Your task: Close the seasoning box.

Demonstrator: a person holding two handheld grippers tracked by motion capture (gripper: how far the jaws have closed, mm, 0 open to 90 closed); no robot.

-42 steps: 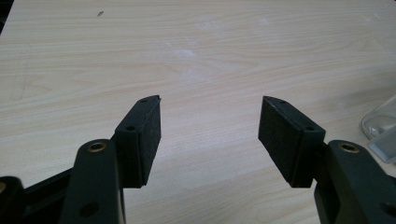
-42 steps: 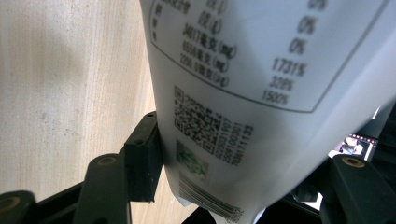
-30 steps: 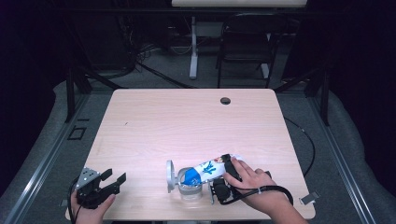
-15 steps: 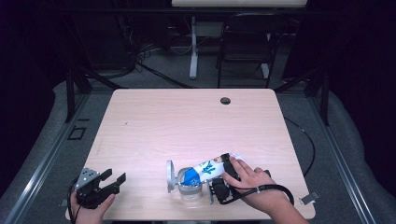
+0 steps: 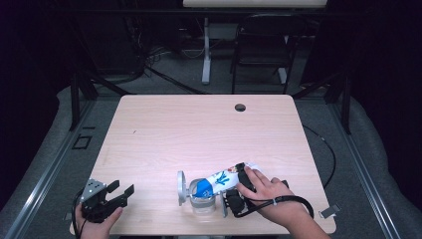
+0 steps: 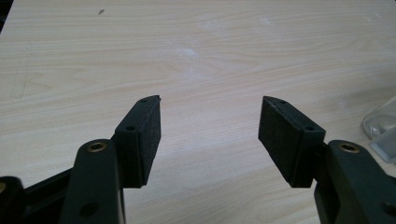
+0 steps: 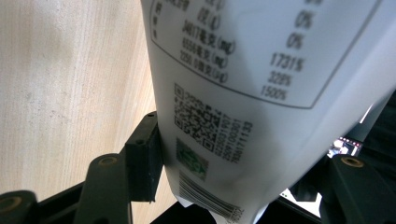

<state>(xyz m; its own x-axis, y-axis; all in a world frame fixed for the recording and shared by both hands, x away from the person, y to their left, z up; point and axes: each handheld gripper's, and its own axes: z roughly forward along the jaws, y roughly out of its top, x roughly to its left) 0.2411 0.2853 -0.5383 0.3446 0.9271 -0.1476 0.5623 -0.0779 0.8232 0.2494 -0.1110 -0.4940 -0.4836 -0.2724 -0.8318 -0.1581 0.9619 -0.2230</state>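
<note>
Item one, left gripper (image 5: 119, 191): parked at the near left corner of my table (image 5: 209, 129), jaws spread wide with nothing between the pads (image 6: 147, 135); I judge it waits well apart from the work so it stays out of the way. Its left gripper view catches a clear edge (image 6: 380, 128) at far right, cut off.

Item two, clear jar (image 5: 201, 201): near the front edge, its hinged lid (image 5: 181, 187) standing open.

Item three, white pouch (image 5: 224, 180): tipped with its blue end over the jar mouth, seemingly for pouring.

Item four, right gripper (image 7: 243, 186): clamped on the pouch's printed end; my hand (image 5: 261, 189) covers it from above. The far pad is hidden behind the pouch; any contents are unreadable.
</note>
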